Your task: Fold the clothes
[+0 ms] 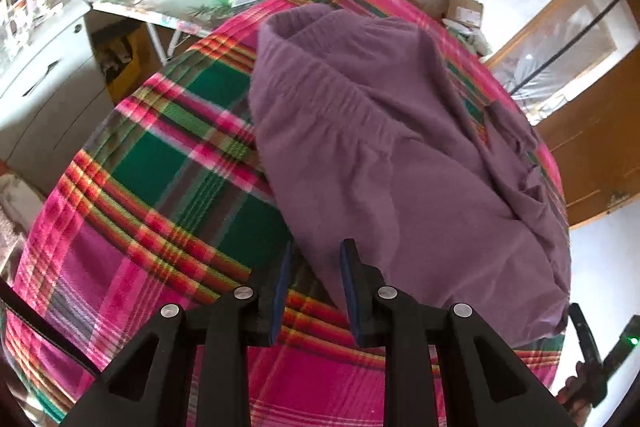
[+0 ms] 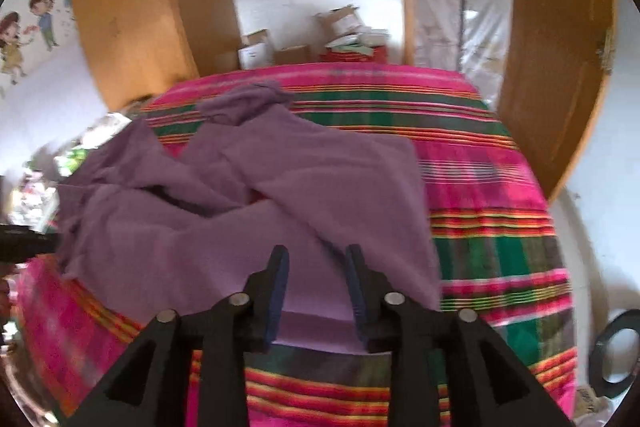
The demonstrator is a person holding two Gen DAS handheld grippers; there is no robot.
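Left wrist view: purple garment [image 1: 400, 163] lies rumpled on the plaid bed [image 1: 168, 155], partly doubled over, its far end still bunched; we judge folding barely begun. Our left claw [image 1: 314, 289] hangs open at its near edge, gripping nothing. Our right claw [image 2: 316, 293] is open above the cloth, empty. Cluttered counter [image 1: 160, 13] and boxes [image 2: 340, 39] stand well clear.
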